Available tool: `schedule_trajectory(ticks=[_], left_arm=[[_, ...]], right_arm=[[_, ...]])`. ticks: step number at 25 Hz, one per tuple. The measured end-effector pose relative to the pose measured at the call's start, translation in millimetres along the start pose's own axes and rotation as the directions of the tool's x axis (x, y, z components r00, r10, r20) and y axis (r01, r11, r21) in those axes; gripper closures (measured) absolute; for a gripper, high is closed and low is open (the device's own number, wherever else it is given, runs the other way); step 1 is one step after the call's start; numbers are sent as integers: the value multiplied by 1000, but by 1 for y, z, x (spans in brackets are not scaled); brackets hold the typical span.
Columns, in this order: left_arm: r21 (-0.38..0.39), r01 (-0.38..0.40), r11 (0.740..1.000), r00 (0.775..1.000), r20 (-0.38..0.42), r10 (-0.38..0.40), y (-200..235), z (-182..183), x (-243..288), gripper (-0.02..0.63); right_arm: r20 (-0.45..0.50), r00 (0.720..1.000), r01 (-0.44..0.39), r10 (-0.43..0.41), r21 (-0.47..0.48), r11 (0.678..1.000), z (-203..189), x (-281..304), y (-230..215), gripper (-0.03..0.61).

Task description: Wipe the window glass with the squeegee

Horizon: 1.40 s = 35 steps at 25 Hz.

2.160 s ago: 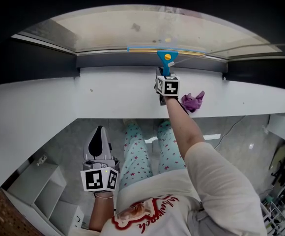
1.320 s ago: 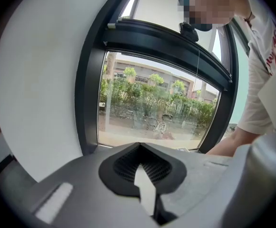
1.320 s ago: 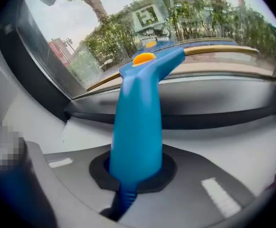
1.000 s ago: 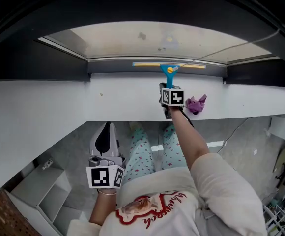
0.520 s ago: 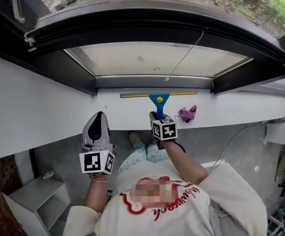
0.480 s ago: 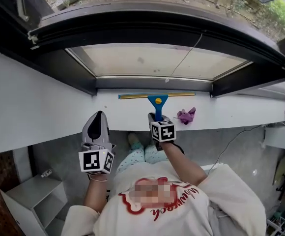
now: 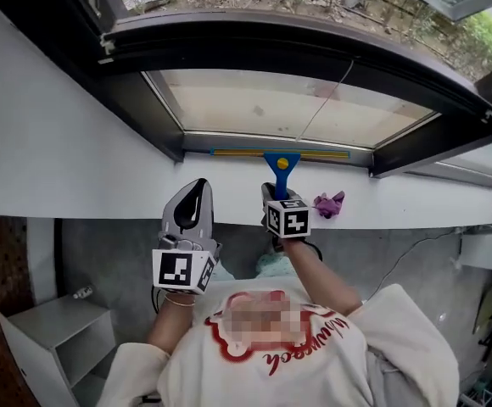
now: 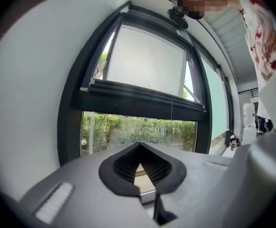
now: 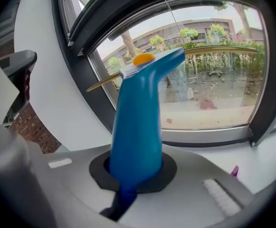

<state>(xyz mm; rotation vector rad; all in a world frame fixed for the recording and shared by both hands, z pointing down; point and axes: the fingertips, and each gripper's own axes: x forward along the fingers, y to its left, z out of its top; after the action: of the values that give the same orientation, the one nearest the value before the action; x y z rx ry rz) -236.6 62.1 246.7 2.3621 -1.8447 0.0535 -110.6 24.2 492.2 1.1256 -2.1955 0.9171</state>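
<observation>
Right claw (image 9: 135, 167) clamped on the squeegee (image 9: 138, 122), blade ahead at the foot of the window glass (image 7: 288, 104).

Gripping the blue handle low between both jaws, head and orange button straight ahead, yellow-edged blade (image 7: 280, 153) spread crosswise beyond along the bottom frame rail; impossible to tell whether touching the pane. Probably best from here: grip firm, blade pressed flat along its full length and level, one steady stroke without wrist twist, clear of the thin cord (image 7: 327, 100) hanging ahead. Purple cloth (image 7: 329, 203) just to the right on the white sill (image 7: 229, 189), handy for drying the blade. Left claw (image 8: 140, 167) off to the left, jaws together on nothing, well out of the stroke.
</observation>
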Motion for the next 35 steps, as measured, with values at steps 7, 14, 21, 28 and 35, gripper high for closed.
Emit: schedule_trajectory(ticks=[7,14,21,28,35], left_arm=[[14,190,982,981,-47,-190,39,-1,-12,614],[-17,271,962,961,-58,-272,61,-2,-25,614],[-15,245,969,970,3,-245,61,23,-16,614],[-17,223,975,975,18,-222,50,26,-14,614],[-29,163,986,987,8,-163,63,21,-12,614]], right_arm=[[70,995,67,-72,69,995,16,23,62,552],[136,989,58,-58,4,998,65,31,110,552],[212,976,65,-52,-57,996,154,19,92,552],[222,975,32,-8,-106,994,184,22,99,552],[273,962,53,-20,-115,992,221,19,86,552]])
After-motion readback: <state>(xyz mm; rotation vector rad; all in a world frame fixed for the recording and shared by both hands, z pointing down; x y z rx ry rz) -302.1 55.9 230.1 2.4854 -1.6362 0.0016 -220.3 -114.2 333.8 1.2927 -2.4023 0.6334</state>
